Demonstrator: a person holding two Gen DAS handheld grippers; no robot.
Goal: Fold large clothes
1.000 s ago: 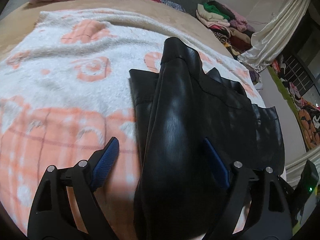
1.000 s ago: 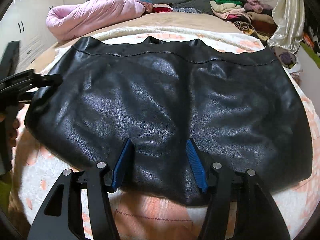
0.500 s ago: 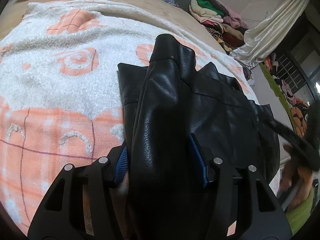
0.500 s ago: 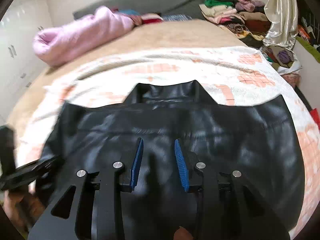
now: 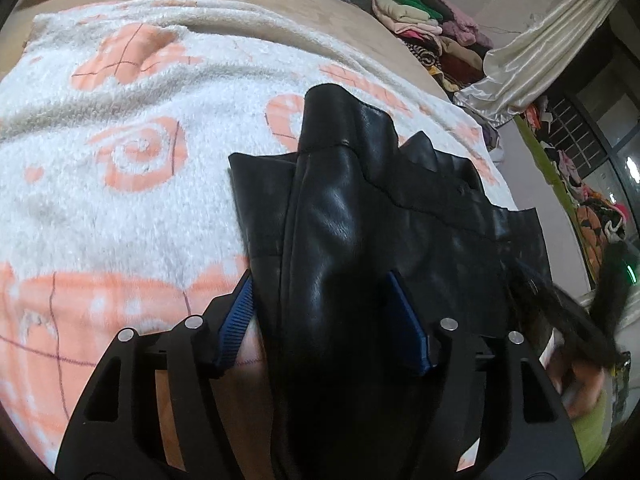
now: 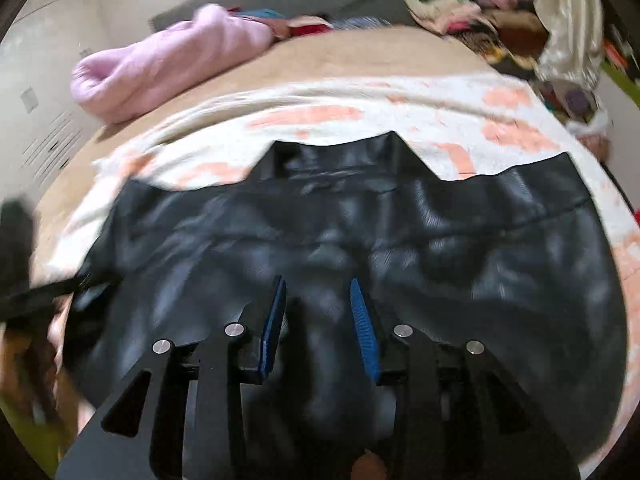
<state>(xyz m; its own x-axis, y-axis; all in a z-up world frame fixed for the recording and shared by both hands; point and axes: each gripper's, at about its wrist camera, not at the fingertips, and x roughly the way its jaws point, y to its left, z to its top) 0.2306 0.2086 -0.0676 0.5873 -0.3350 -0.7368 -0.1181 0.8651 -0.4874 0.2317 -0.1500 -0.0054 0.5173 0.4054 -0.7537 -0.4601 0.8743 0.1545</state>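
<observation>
Bedroom, bed (image 5: 248, 28) serving as folding surface, spread with white-and-orange blanket (image 5: 120, 200) to keep the garment flat. Black leather jacket (image 6: 460, 248) lay across blanket, near edge gathered into ridges for lifting, apparently mid-fold. Clothes pile (image 5: 424, 24) stood well apart at far corner. Left gripper (image 5: 324, 316) was clamped on a bunched ridge at jacket's end; right gripper (image 6: 318, 312) pinched narrow fold at near hem.

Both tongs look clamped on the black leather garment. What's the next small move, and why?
Probably lift both together and carry the gripped edge toward the far hem. The left tongs and right tongs each pinch a ridge of the black leather garment, which lies spread across the blanket.
</observation>
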